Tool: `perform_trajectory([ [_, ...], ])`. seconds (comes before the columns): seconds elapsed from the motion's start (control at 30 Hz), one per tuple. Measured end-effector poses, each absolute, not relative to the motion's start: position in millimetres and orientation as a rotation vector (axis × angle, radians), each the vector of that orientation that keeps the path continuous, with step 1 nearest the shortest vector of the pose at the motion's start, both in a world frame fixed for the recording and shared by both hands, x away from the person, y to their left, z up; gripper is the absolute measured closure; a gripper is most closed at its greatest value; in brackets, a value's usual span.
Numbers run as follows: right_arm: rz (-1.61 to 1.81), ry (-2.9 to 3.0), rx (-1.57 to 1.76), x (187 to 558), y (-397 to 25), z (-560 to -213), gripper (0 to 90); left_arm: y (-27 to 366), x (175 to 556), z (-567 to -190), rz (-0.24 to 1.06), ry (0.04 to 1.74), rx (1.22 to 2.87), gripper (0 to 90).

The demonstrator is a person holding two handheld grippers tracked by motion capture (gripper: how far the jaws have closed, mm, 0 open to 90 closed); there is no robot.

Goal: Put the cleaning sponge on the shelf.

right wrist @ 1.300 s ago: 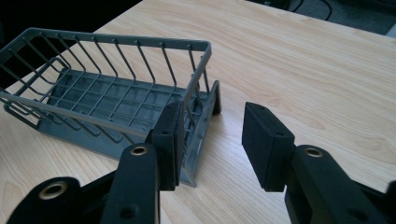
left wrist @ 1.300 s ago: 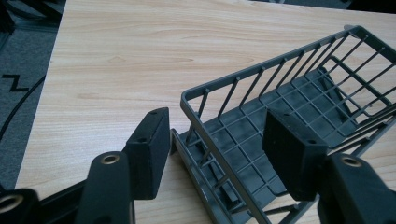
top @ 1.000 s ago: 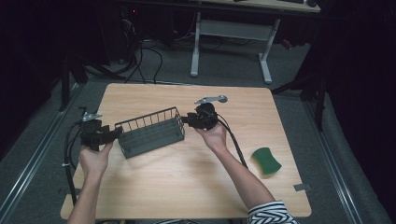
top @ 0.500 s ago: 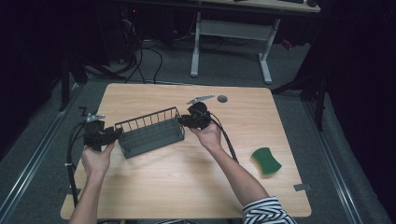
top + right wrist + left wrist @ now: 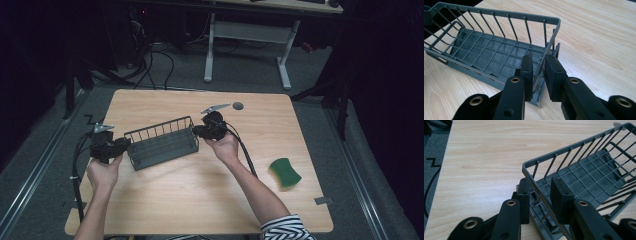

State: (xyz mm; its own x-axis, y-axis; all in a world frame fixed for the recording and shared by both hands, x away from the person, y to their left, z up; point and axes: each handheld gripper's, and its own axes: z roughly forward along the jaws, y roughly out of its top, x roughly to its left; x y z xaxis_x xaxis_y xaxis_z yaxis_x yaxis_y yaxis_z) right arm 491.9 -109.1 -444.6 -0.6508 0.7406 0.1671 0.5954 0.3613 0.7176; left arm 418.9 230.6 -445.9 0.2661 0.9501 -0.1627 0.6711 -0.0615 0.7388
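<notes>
You clamp each end wall of the basket [image 5: 161,142] with left gripper [image 5: 119,146] and right gripper [image 5: 197,131], so it carries level.

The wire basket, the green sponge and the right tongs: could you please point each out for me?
wire basket [image 5: 161,143], high view, its floor.
green sponge [image 5: 284,172], high view, its top face.
right tongs [image 5: 538,71], right gripper view, between its tips.

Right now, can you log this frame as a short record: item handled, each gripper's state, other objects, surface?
item: dark grey wire basket, empty, long side across the table
left gripper: jaws astride the basket's end wall, one inside and one outside
right gripper: jaws astride the opposite end wall
other objects: green curved sponge near the table's right edge, apart from the basket
surface: light wooden table
</notes>
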Motion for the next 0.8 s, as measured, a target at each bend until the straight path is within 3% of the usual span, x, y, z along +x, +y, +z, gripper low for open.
perform_trajectory([
  [0.2,1.158,2.429,1.204,485,-120,-443,78.5,222,417,-445,0.471,1.453,1.818,71.3],
  [0.37,1.129,2.429,1.194,479,-128,-442,78.8,214,407,-440,0.487,1.401,1.837,78.9],
  [0.8,1.145,2.423,1.219,465,-144,-442,78.7,201,400,-444,0.471,1.42,1.824,73.3],
])
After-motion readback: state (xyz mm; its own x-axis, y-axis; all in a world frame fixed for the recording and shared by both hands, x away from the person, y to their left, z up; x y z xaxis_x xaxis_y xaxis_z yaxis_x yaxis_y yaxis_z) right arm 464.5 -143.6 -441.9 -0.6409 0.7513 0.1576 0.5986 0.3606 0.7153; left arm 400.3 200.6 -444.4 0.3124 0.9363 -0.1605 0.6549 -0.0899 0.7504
